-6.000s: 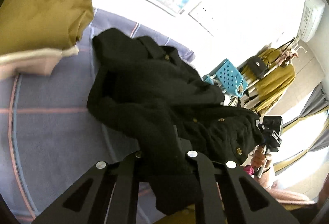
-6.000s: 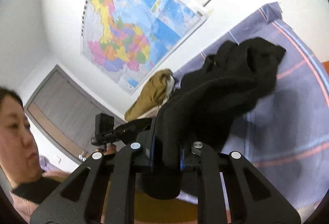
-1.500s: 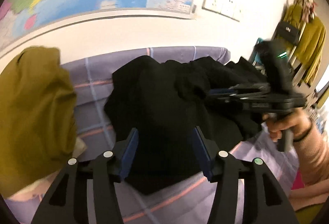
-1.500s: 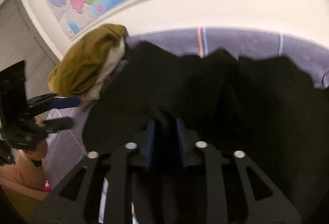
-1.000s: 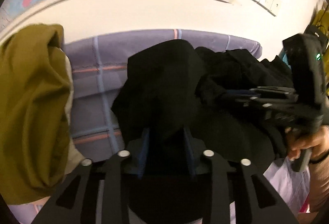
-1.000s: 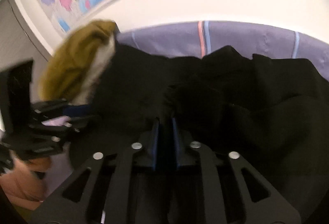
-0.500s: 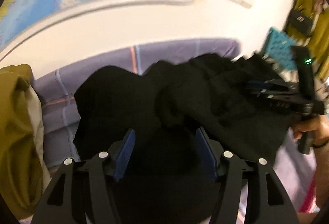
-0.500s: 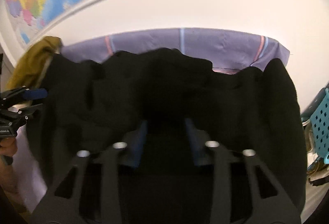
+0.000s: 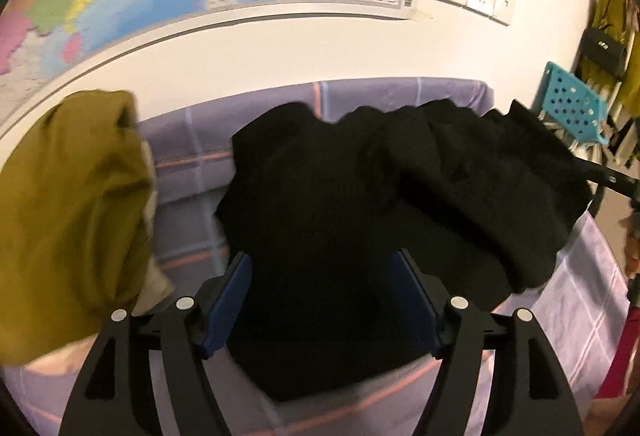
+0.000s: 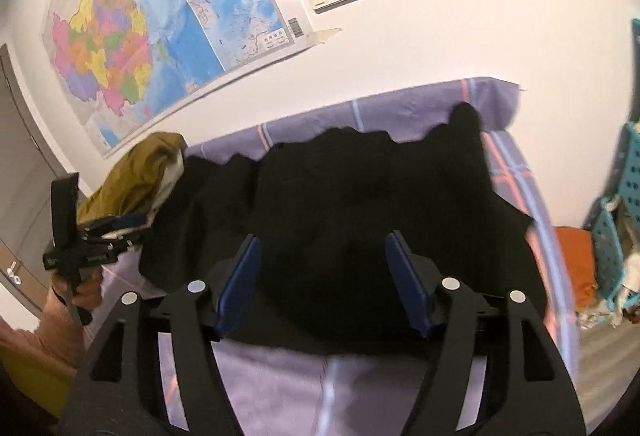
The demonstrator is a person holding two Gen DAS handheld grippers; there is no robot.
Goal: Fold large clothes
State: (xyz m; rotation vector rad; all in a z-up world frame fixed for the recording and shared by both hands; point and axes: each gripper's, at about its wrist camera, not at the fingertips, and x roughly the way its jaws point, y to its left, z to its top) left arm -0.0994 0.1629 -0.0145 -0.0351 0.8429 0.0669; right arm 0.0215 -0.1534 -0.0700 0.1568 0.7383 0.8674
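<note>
Purple plaid bedsheet (image 9: 188, 171) against white wall, topped with rumpled black woolly coat (image 9: 360, 195) beside bunched mustard garment (image 9: 68, 203). Left gripper (image 9: 320, 272) spread wide over coat. Right gripper (image 10: 324, 256) likewise wide, gripping nothing.

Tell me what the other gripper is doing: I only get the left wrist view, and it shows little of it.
Observer: In the right wrist view the right gripper is open, jaws wide apart above the near edge of the black coat, gripping nothing.
Visitor: Is the coat flat on that side?
Observer: Mostly. It lies spread on the purple sheet, with its far edge wavy near the wall.
Visitor: Anything beyond the bed?
Observer: Something orange lies low beside the blue basket. I cannot tell what it is.
</note>
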